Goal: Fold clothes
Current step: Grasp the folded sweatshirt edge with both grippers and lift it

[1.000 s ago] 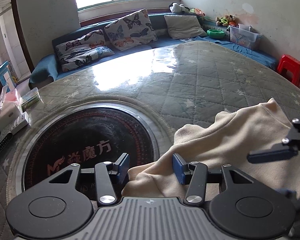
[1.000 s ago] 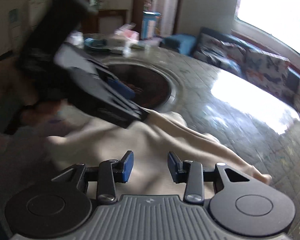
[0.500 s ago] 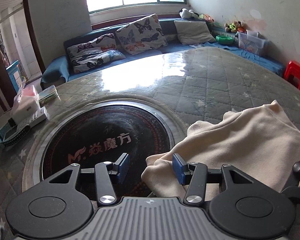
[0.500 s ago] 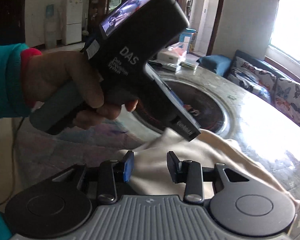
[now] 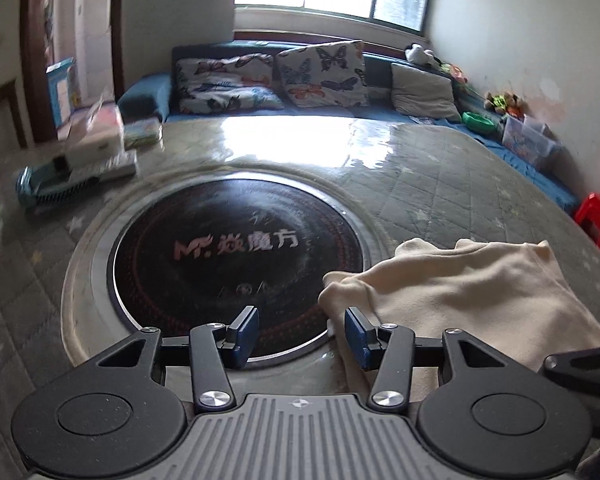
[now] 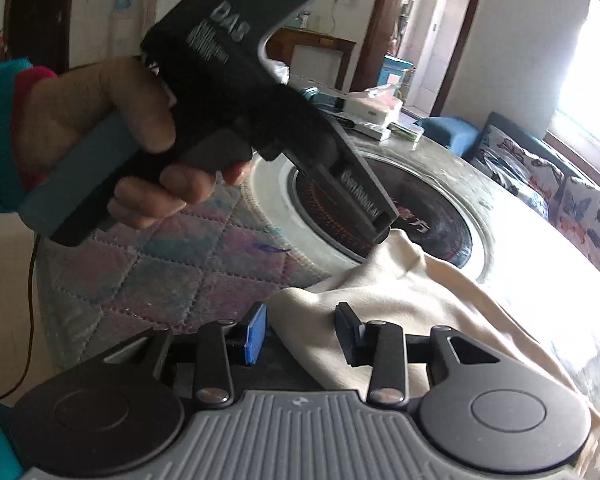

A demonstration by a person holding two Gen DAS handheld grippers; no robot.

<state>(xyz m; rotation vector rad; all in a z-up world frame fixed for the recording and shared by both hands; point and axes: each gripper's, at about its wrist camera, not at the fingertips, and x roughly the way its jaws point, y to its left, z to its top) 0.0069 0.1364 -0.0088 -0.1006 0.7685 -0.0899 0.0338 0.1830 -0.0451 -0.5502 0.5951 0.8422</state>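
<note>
A cream garment (image 5: 472, 288) lies folded on the quilted round table, its left edge lapping over the rim of the black glass disc. My left gripper (image 5: 300, 332) is open and empty, its right finger beside the garment's near left corner. In the right wrist view the same garment (image 6: 412, 300) lies ahead. My right gripper (image 6: 300, 332) is open, its jaws on either side of the garment's near corner and not closed on it. The left gripper's body, held in a hand (image 6: 112, 136), fills the upper left of that view.
A black glass disc (image 5: 236, 252) with a metal rim sits in the table's middle. Boxes, a tissue pack and a teal comb (image 5: 56, 184) lie at the far left. A blue sofa with butterfly cushions (image 5: 320, 76) is behind. A red stool (image 5: 596, 220) stands at right.
My left gripper has lifted and swung left off the garment, which now lies to its right. My right gripper has drawn back to the garment's near corner. Both stay open.
</note>
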